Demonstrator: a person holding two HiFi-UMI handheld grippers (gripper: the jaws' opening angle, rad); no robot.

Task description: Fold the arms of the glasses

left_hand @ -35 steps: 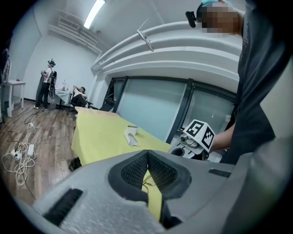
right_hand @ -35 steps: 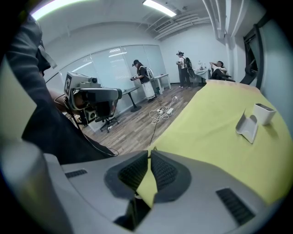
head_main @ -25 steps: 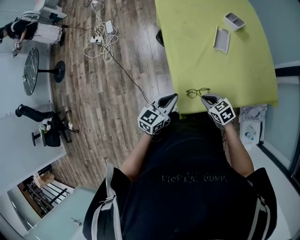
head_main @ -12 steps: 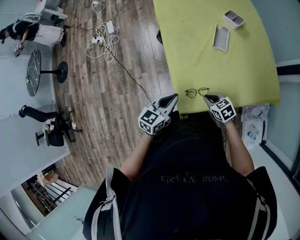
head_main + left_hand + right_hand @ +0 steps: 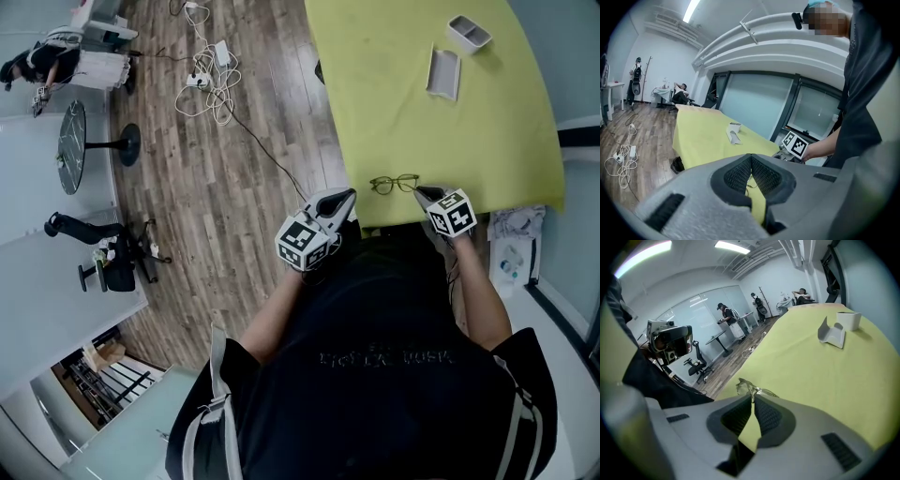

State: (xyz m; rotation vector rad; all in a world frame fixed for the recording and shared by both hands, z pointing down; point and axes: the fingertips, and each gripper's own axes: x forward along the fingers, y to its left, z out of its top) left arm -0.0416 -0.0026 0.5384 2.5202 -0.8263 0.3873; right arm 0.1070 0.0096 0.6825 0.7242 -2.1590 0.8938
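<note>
Dark wire glasses are sitting at the yellow table's near edge. Your closed right gripper is moving up to one arm, ready to fold. Your closed left gripper is waiting empty.

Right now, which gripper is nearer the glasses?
Right. The right gripper sits at the right end of the glasses; the left gripper hangs past the near corner of the table, to their left.

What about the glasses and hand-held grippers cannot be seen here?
- Arms of the glasses, open or folded: too small in the head view; in the right gripper view closed jaws cover their near end.
- Contact between right hand-held gripper and glasses: hidden by its own tips.
- Left gripper view: left hand-held gripper hides most of the glasses.
</note>
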